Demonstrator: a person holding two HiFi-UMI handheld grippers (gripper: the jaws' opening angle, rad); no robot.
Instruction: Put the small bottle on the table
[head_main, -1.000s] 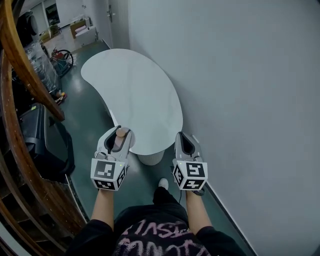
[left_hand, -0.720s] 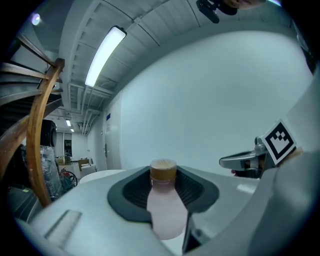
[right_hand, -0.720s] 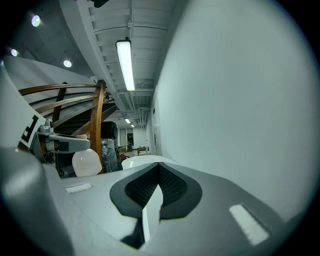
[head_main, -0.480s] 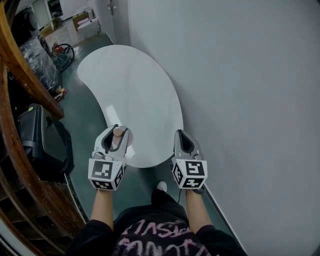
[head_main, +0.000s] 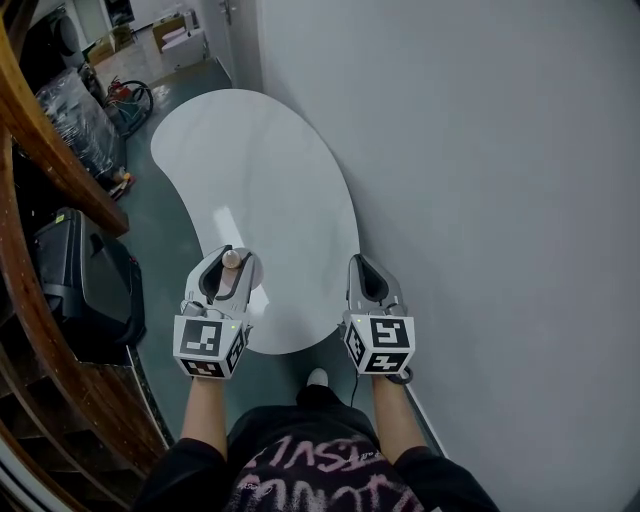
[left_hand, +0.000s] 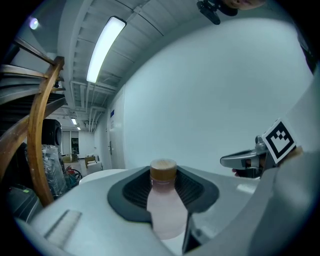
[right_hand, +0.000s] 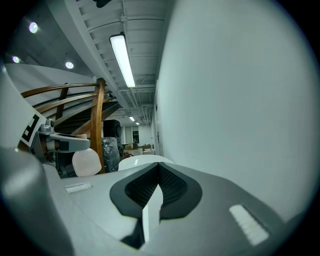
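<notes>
Left gripper (head_main: 231, 264), lower left, is clamping a small pale-pink plastic bottle (left_hand: 165, 207). Right gripper (head_main: 366, 272) is seemingly pressing its jaws together, empty.

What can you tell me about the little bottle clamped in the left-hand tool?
The small bottle is pale pinkish and cloudy, plastic by its look, with a round tan cap on its narrower neck. It stands upright, cap up, clamped between the dark ribbed pads of the left gripper, which alone touches it. It hangs in the air by the near end of the white table, not yet set down.
</notes>
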